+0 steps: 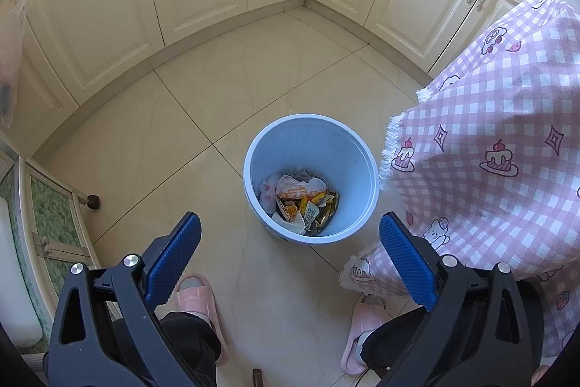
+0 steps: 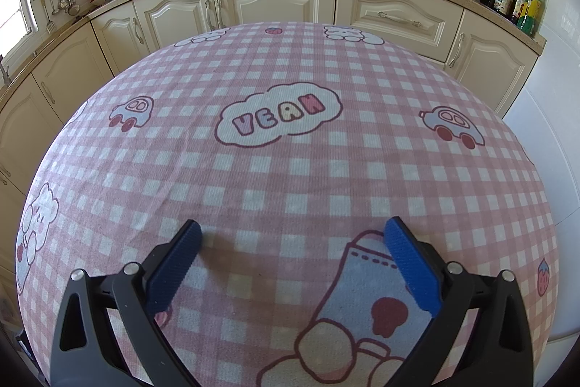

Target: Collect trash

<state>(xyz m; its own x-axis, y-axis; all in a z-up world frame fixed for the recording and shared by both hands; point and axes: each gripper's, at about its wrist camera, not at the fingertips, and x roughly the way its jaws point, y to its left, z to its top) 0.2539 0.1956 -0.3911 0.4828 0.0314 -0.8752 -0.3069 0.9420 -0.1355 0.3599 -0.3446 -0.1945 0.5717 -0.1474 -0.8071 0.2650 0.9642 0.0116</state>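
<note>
left gripper [image 1: 290,223]: black plastic frame of two angled arms with triangular cut-outs, each carrying two round silver screws near the top.
left jaws: flat blue pads with a fine dotted texture, long and rounded at the tips, mounted on the inner faces of the black arms.
right gripper [image 2: 291,229]: same build, black arms with triangular holes and paired silver screws.
right jaws: blue dimpled pads, one darker in shade, one brightly lit.
slippers [image 1: 197,300]: pale pink, open-toed, one on each foot, grey socks showing at the toes.
trousers [image 1: 192,336]: black, loose at the ankles above both slippers.
</note>
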